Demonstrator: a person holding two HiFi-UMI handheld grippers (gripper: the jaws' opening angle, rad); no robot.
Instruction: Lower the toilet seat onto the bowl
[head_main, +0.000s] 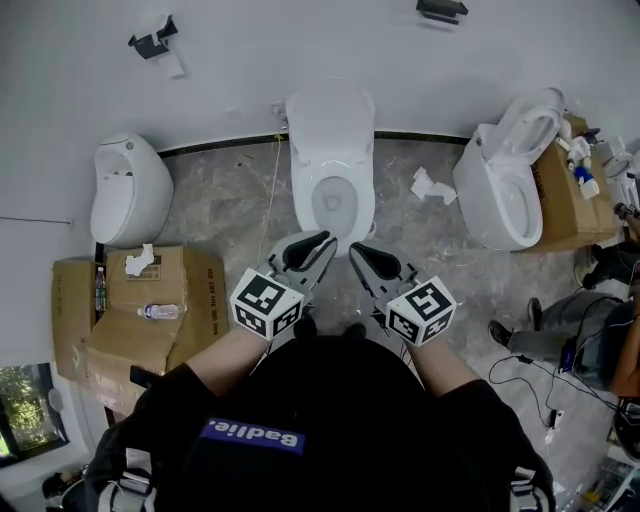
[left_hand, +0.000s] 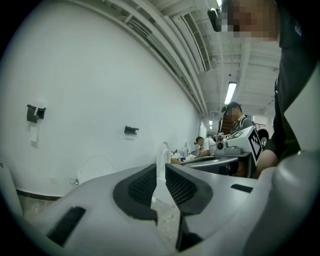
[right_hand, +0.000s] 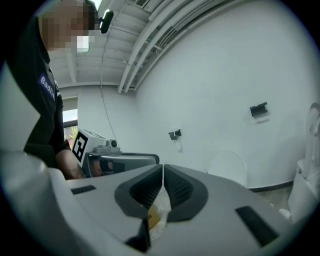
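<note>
Head view: left gripper (head_main: 328, 241) slightly ajar, right gripper (head_main: 356, 250) closed, both empty, well short of toilet (head_main: 330, 130); approach stage judged, forward reach needed next.

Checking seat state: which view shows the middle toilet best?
Head view: the middle toilet shows whole from above, bowl opening included. The two gripper views catch only a faint white curve low against the wall, probably its top; neither shows the opening.
</note>
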